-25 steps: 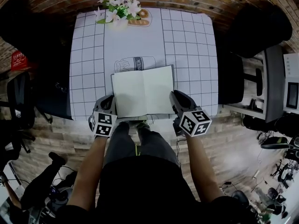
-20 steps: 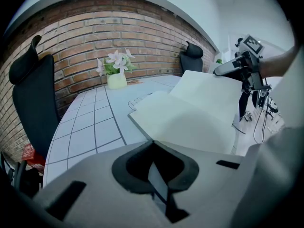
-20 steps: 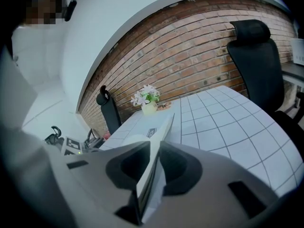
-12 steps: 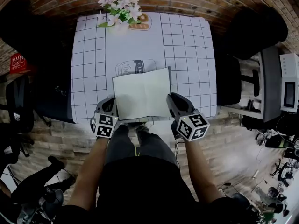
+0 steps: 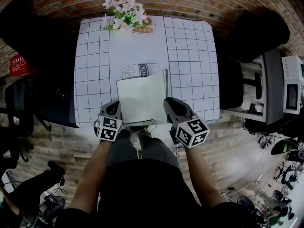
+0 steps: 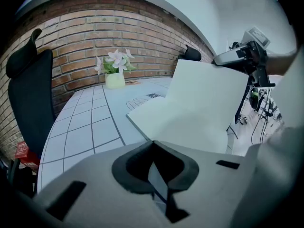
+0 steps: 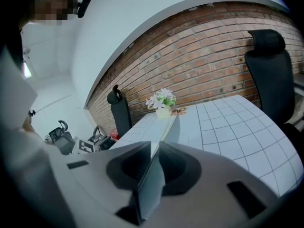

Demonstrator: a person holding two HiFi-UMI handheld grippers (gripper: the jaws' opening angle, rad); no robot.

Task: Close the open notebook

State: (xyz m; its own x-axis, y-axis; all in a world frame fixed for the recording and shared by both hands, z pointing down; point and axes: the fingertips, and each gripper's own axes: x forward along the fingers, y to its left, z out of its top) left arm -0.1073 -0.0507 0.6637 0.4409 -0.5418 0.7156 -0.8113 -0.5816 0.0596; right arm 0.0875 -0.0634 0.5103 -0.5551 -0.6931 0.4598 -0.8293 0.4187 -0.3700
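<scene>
The open notebook (image 5: 141, 99) lies with white pages up near the table's front edge. Its right half (image 6: 209, 99) stands lifted at a steep angle over the flat left page (image 6: 156, 120). My right gripper (image 5: 170, 104) has that right cover's edge (image 7: 151, 184) between its jaws, which are closing on it. My left gripper (image 5: 115, 109) sits at the notebook's near left corner, its jaws (image 6: 154, 151) pinched on a thin edge of the left side.
The table (image 5: 190, 56) wears a white cloth with a black grid. A vase of pink flowers (image 5: 124, 11) stands at its far edge, and a milk-bottle print (image 5: 137, 71) lies just beyond the notebook. Black chairs (image 5: 259, 32) flank the table; a brick wall is behind.
My right gripper has risen and swung left, lifting the notebook's right half from flat to steeply raised. The left gripper has stayed where it was.
</scene>
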